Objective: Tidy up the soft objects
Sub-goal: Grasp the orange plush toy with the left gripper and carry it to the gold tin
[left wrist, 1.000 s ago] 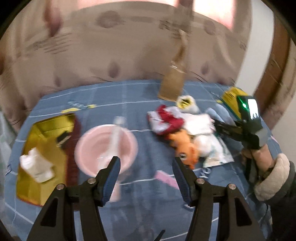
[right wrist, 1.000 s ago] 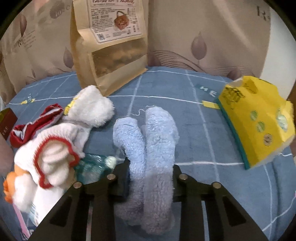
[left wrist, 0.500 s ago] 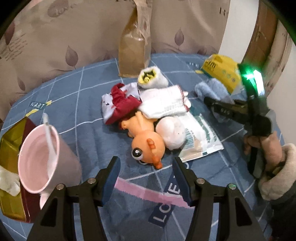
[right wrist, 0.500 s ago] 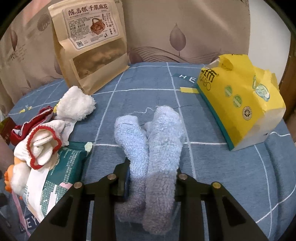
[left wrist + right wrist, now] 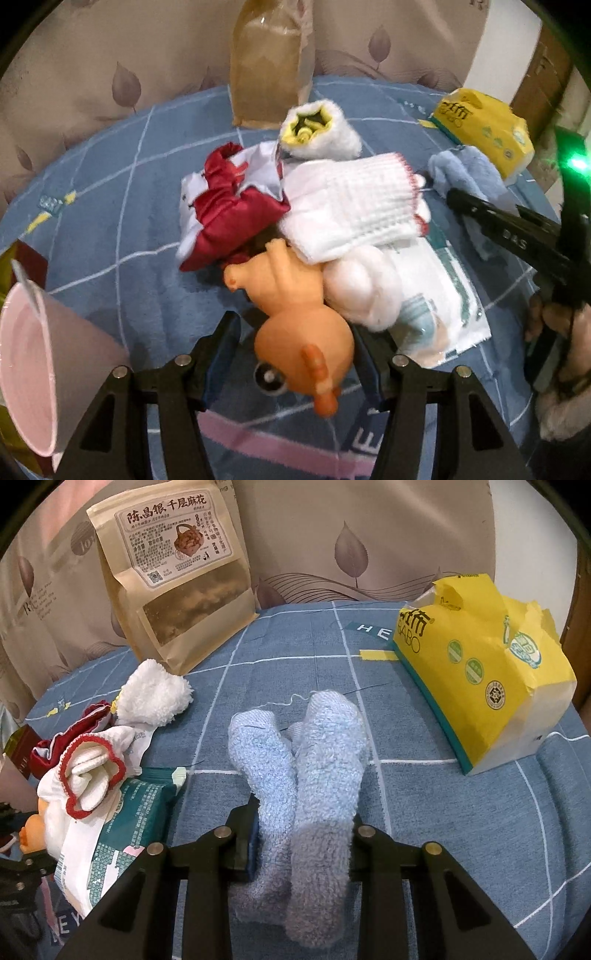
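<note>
My right gripper point(image 5: 301, 823) is shut on a pair of light blue fluffy socks point(image 5: 299, 753) that rest on the blue blanket; they also show in the left wrist view point(image 5: 461, 173). My left gripper point(image 5: 295, 343) is open, its fingers on either side of an orange rubber toy point(image 5: 295, 325). Behind the toy lie a white ball point(image 5: 362, 284), a white red-trimmed cloth point(image 5: 351, 206), a dark red and white cloth point(image 5: 232, 206) and a white fluffy sock with yellow lining point(image 5: 317, 129).
A brown snack bag point(image 5: 173, 583) stands at the back. A yellow tissue pack point(image 5: 480, 664) lies at the right. A white and green plastic packet point(image 5: 432, 295) lies under the pile. A pink cup point(image 5: 33, 373) stands at the left beside a gold box.
My left gripper has moved forward and down, and the orange toy now sits between its open fingers. My right gripper keeps hold of the blue socks and has drawn back slightly.
</note>
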`<state>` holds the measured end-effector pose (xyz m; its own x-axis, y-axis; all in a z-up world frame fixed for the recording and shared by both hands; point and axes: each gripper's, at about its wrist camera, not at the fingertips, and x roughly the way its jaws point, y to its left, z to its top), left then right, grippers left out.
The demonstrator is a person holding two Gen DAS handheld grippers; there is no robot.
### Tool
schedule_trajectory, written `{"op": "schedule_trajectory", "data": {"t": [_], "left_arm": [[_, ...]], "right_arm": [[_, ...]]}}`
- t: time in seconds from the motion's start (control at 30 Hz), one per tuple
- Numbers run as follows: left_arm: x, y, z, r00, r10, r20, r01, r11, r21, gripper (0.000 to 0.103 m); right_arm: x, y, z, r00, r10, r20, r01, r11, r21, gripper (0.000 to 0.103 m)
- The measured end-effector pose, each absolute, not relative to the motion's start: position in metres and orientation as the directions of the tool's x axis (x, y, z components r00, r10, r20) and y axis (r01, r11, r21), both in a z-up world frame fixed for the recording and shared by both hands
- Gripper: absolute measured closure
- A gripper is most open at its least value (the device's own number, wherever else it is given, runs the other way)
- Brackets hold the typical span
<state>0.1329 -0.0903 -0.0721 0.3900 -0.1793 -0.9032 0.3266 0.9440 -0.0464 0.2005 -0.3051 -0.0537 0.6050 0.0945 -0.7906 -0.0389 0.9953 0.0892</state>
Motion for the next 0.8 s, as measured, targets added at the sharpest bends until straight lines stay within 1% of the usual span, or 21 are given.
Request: {"op": "schedule_trajectory", "data": {"t": [0.03, 0.07, 0.1, 0.2, 0.3, 0.6, 0.8], "left_arm": [[0.136, -0.09, -0.075, 0.382, -0.177, -0.907, 0.316, 0.947, -0.052, 0.048], [0.139, -0.09, -0.078, 0.374, -0.181, -0.91, 0.311, 0.948, -0.061, 0.055], [0.139, -0.09, -0.079, 0.373, -0.189, -0.909, 0.305, 0.949, -0.072, 0.059], [0.134, -0.086, -0.078, 0.36, -0.242, -0.901, 0.308, 0.942, -0.13, 0.059], [0.127, -0.085, -0.077, 0.366, -0.215, -0.905, 0.313, 0.945, -0.097, 0.06], [0.101, -0.078, -0.055, 0.398, -0.238, -0.886, 0.345, 0.934, -0.096, 0.06], [0.091, -0.07, -0.043, 0.412, -0.253, -0.876, 0.335, 0.935, -0.113, 0.06]], "right_arm": [[0.201, -0.305, -0.054, 0.605, 0.094, -0.791, -0.04, 0.995, 0.088, 0.075], [0.201, -0.305, -0.054, 0.604, 0.093, -0.791, -0.041, 0.995, 0.086, 0.075], [0.201, -0.305, -0.054, 0.604, 0.094, -0.791, -0.041, 0.995, 0.086, 0.075], [0.201, -0.304, -0.054, 0.604, 0.096, -0.791, -0.041, 0.995, 0.09, 0.075], [0.201, -0.305, -0.054, 0.604, 0.098, -0.791, -0.04, 0.995, 0.093, 0.075], [0.201, -0.303, -0.054, 0.603, 0.089, -0.793, -0.043, 0.996, 0.08, 0.073], [0.201, -0.302, -0.055, 0.602, 0.086, -0.794, -0.045, 0.996, 0.074, 0.073]]}}
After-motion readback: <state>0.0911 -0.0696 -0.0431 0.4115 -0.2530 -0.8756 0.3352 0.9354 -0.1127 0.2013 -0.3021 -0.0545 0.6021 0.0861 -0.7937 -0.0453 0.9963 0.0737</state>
